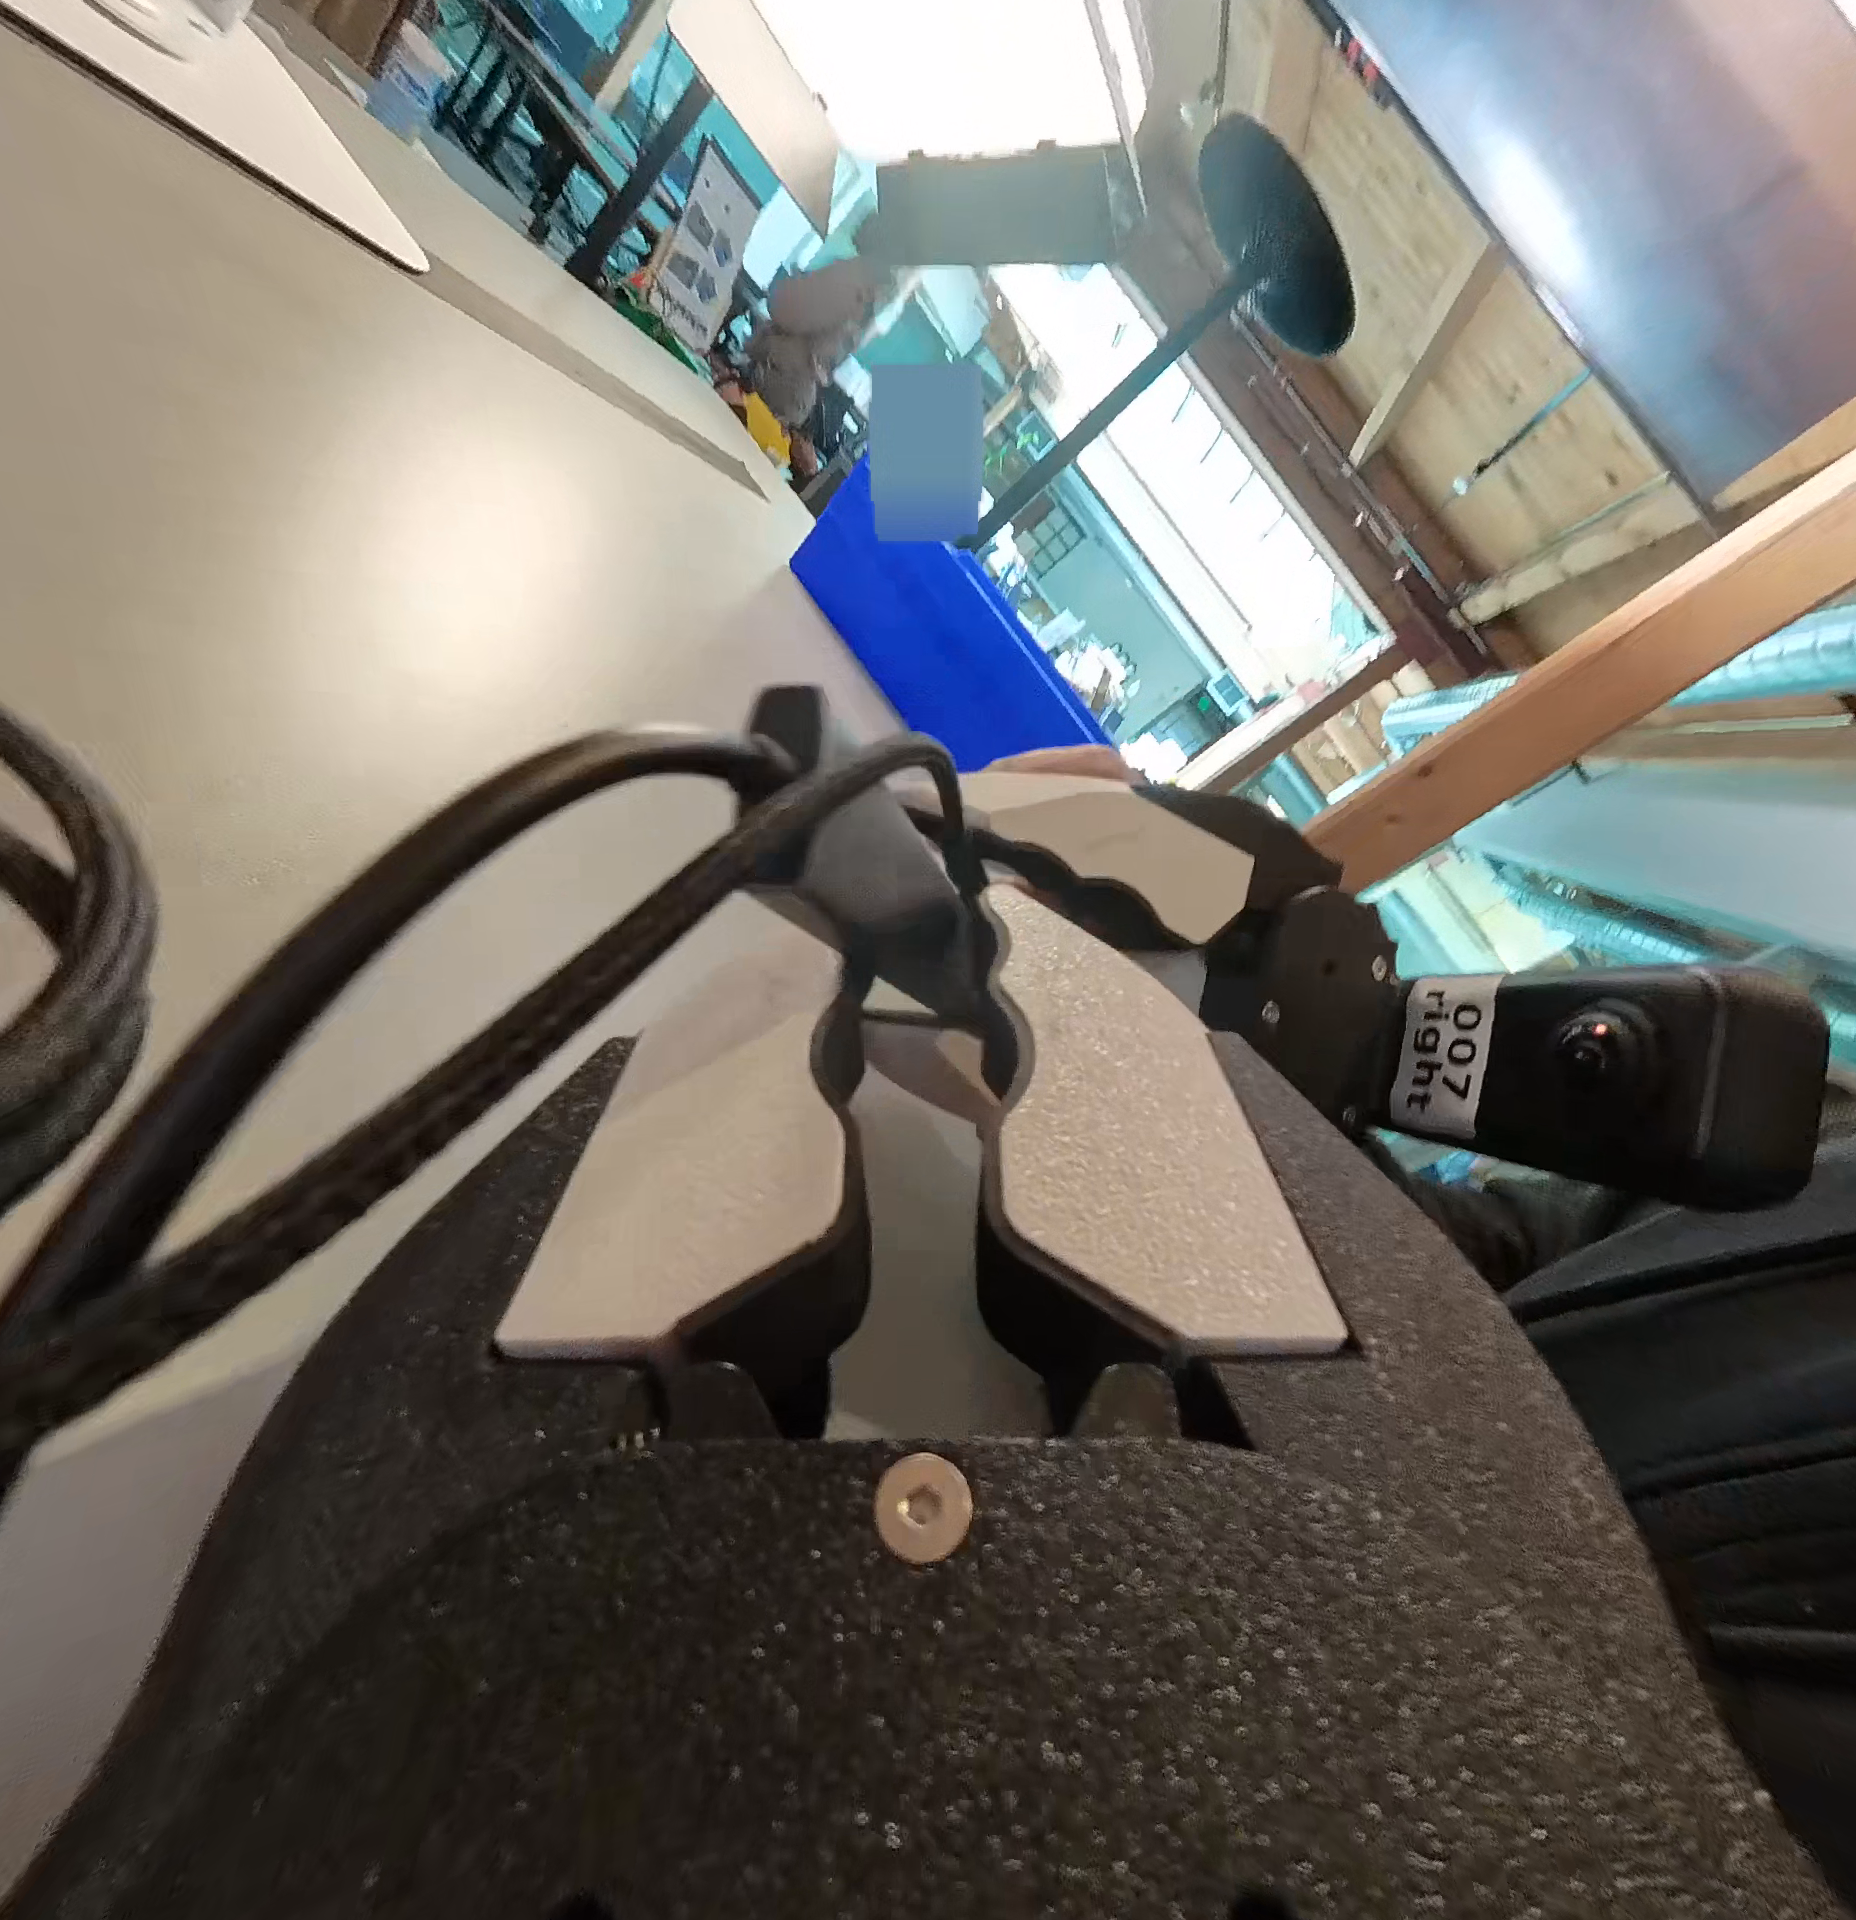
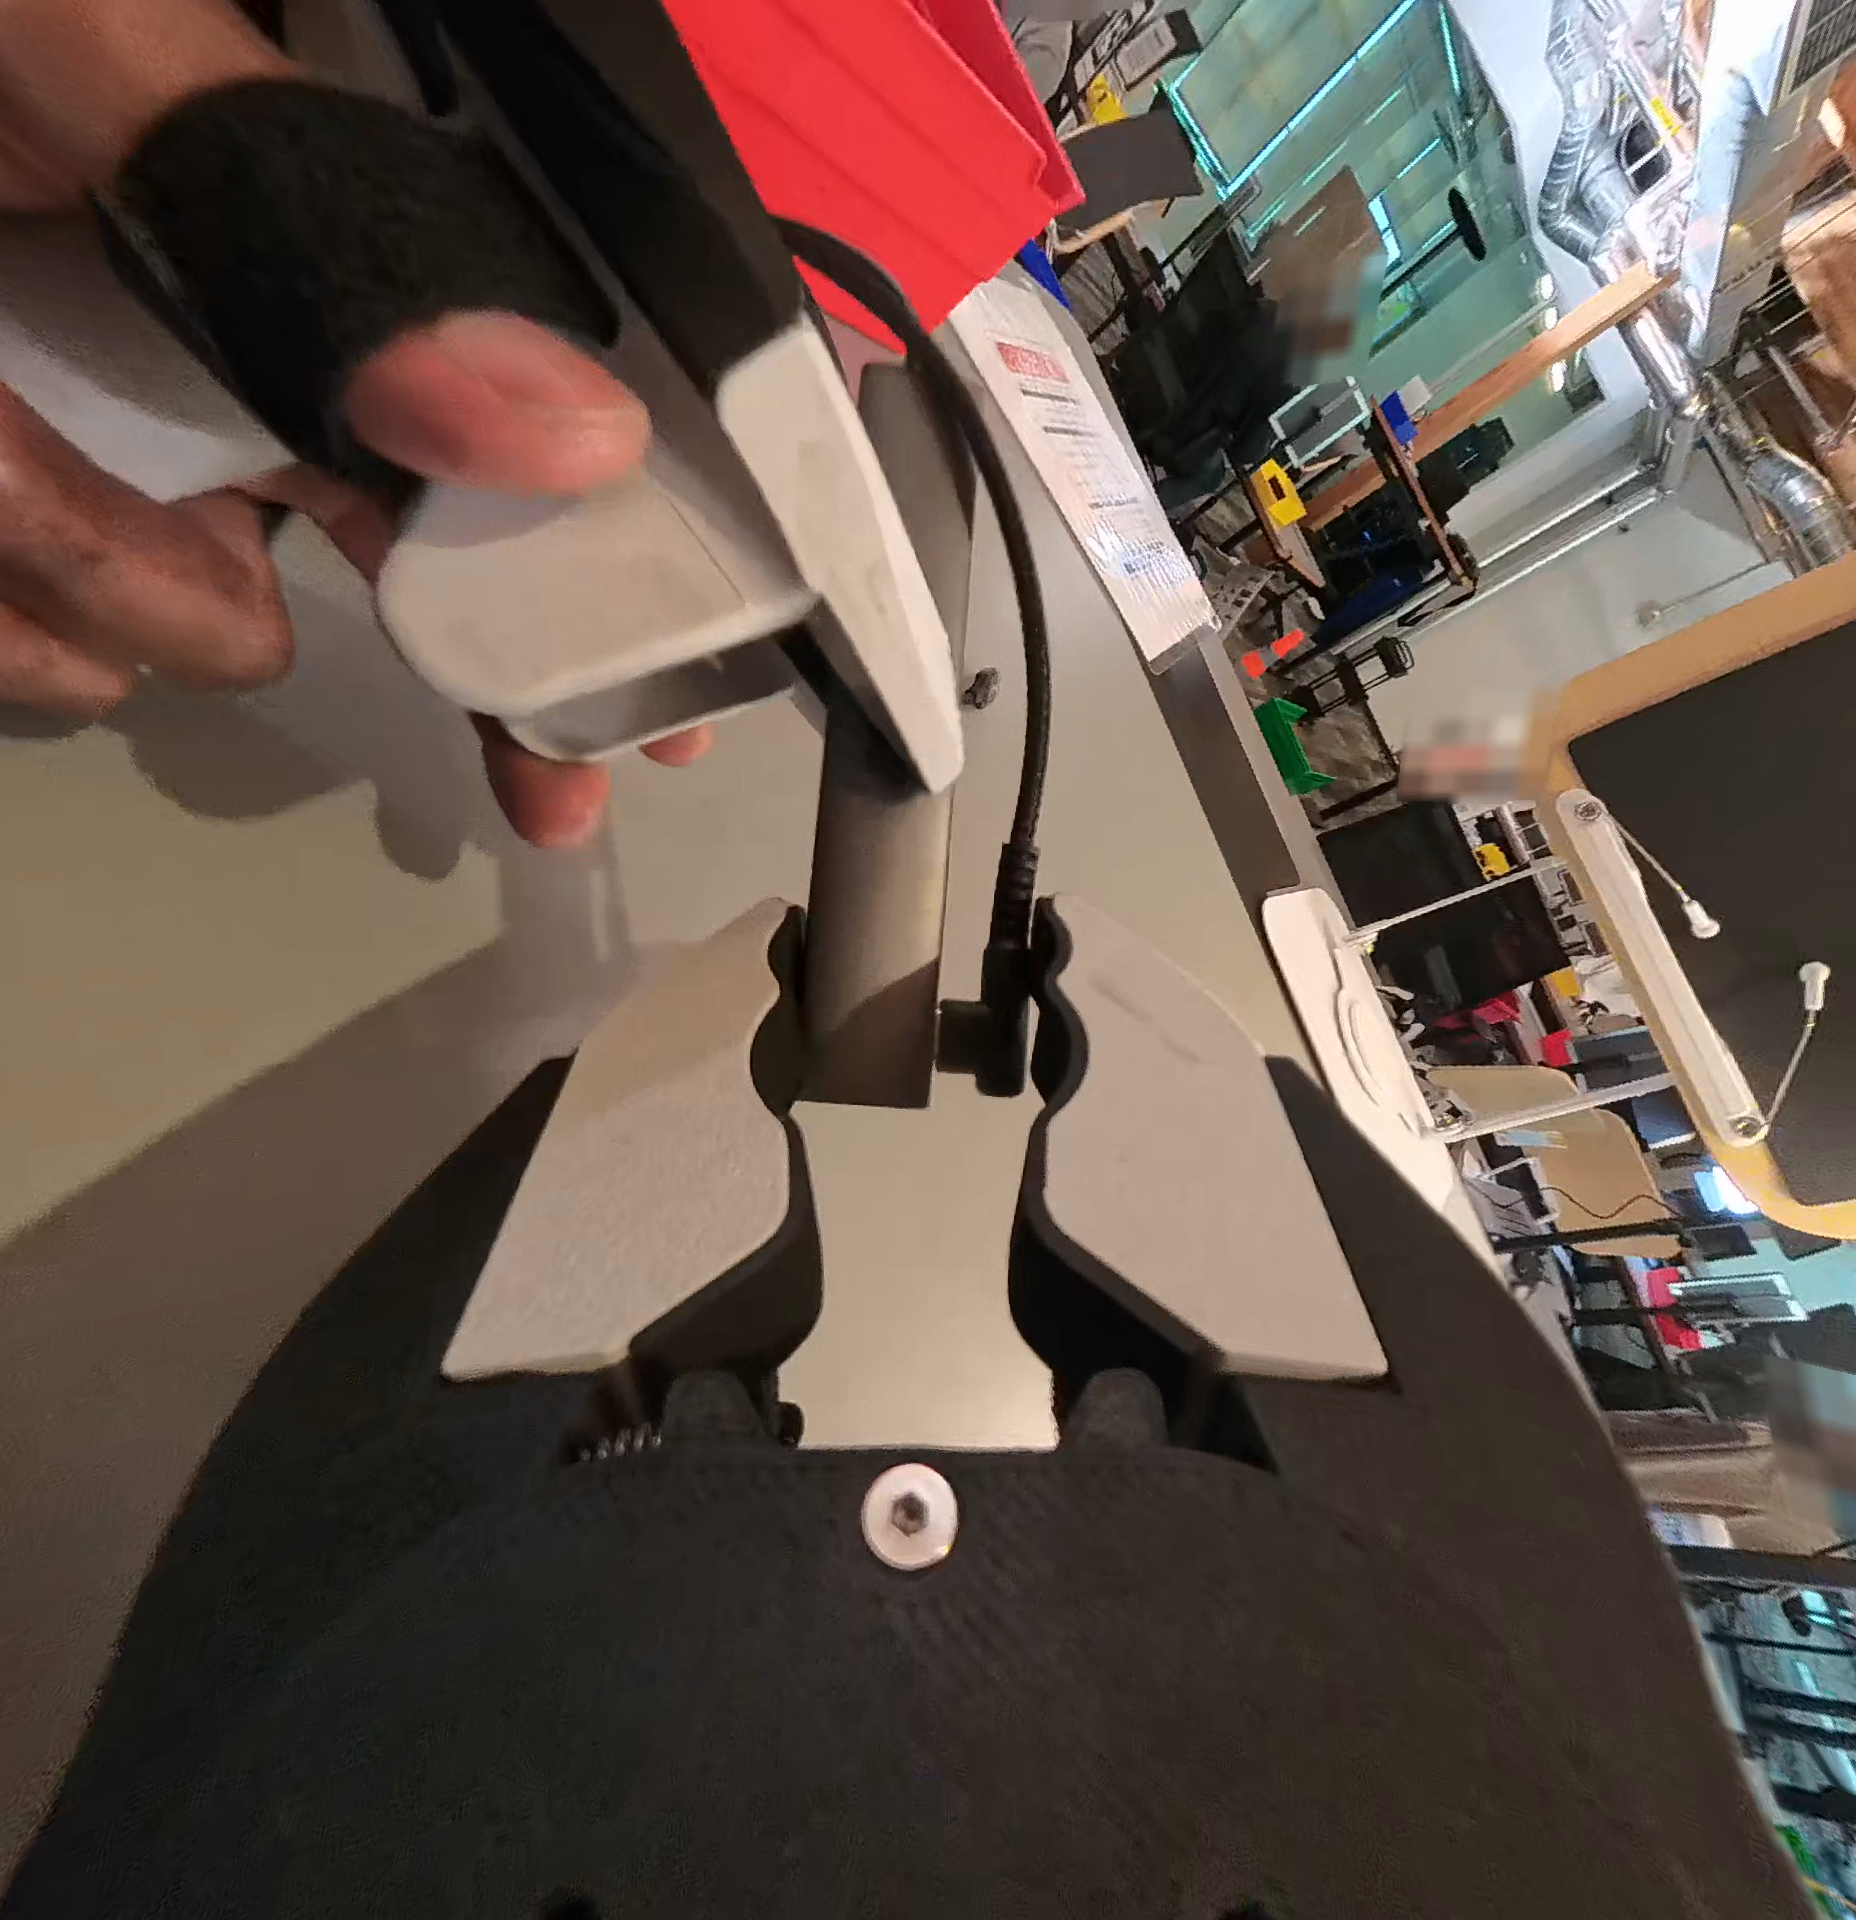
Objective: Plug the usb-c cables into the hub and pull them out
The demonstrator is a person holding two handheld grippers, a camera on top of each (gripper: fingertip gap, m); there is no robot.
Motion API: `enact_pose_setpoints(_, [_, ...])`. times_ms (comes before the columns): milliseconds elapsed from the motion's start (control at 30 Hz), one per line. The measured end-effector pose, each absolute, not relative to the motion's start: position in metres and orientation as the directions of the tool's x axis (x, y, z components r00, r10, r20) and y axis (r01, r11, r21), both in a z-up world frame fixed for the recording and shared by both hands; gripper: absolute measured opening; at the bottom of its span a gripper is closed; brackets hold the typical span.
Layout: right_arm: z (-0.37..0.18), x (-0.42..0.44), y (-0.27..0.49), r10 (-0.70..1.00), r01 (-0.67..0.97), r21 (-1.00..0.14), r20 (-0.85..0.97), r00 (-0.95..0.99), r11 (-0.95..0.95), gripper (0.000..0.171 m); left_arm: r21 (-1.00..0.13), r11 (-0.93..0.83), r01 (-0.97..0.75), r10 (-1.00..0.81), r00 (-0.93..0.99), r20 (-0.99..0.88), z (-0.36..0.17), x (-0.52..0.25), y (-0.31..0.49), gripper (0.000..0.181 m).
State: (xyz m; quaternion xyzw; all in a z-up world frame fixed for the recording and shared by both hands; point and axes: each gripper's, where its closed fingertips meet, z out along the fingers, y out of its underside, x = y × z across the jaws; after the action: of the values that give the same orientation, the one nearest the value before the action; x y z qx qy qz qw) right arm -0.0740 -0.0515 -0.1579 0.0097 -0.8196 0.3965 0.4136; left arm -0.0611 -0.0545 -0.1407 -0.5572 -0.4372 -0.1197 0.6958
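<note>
In the right wrist view my right gripper (image 2: 919,997) is shut across the grey slab-shaped hub (image 2: 877,935) and a black right-angle usb-c plug (image 2: 981,1039) seated against the hub's side. One fingertip presses the hub, the other the plug. The plug's black cable (image 2: 1017,675) arcs away upward. My left gripper (image 1: 919,966) is shut on the hub (image 1: 882,883), where black cables (image 1: 436,914) come in from the left. Its white fingers (image 2: 851,540) clamp the hub's far part, with a person's hand (image 2: 467,416) behind. A right gripper finger (image 1: 1111,862) shows beyond.
The white table (image 1: 280,520) carries a white mat (image 1: 228,125) and a coil of black cable (image 1: 51,935). A blue bin (image 1: 924,623) stands at its far edge. A red bin (image 2: 872,135) and a printed sheet (image 2: 1100,468) lie beyond the hub. Only a small space, under 4 cm, lies between the two pairs of fingers.
</note>
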Motion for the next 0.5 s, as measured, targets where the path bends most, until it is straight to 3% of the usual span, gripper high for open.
enact_pose_setpoints(100, [-0.154, -0.081, -0.043, 0.292, -0.364, -0.597, 0.728, -0.62, 0.715, 0.041, -0.732, 0.25, 0.633, 0.344, 0.649, 0.679, -0.143, -0.052, -0.054, 0.034])
enact_pose_setpoints(267, [-0.132, -0.106, -0.011, 0.308, -0.372, -0.537, 0.796, -0.521, 0.757, 0.041, -0.805, 0.228, 0.547, 0.249, 0.767, 0.592, -0.126, -0.029, -0.064, 0.03])
enact_pose_setpoints(500, [-0.08, -0.135, 0.038, 0.321, -0.397, -0.441, 0.886, -0.333, 0.805, 0.041, -0.815, 0.231, 0.531, 0.309, 0.755, 0.579, -0.138, -0.037, -0.084, 0.026])
